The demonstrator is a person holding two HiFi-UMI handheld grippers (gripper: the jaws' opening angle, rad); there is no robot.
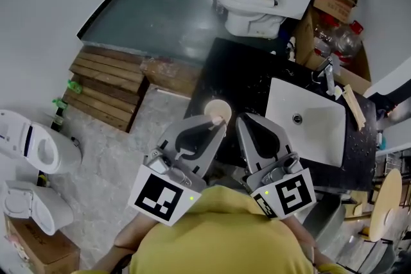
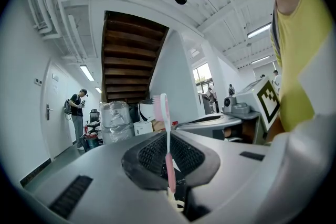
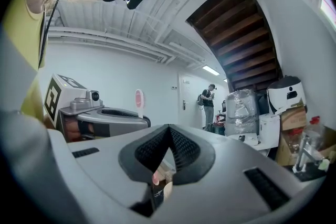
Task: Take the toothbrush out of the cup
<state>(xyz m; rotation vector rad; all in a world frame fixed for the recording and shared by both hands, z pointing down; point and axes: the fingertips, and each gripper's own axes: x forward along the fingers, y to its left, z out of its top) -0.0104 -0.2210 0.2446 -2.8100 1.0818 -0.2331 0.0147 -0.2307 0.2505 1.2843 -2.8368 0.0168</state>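
A cream cup [image 1: 217, 110] stands on the black counter [image 1: 244, 67], left of the sink. My left gripper [image 1: 218, 128] hovers just over it, shut on a pink toothbrush [image 2: 169, 155] that stands upright between the jaws, bristle head up. The cup's rim [image 2: 176, 203] shows below the brush's lower end; I cannot tell whether the handle tip is still inside the cup. My right gripper [image 1: 243, 119] hangs close beside the left one, shut with nothing in it. Through the gap under its jaws [image 3: 168, 131] I see the pink handle end and the cup [image 3: 167, 189].
A white sink basin [image 1: 305, 117] with a faucet [image 1: 329, 77] sits in the counter to the right. Behind it are a white toilet [image 1: 253, 3], bottles and cardboard boxes. A wooden pallet [image 1: 106, 90] and another toilet [image 1: 35, 147] lie on the floor to the left.
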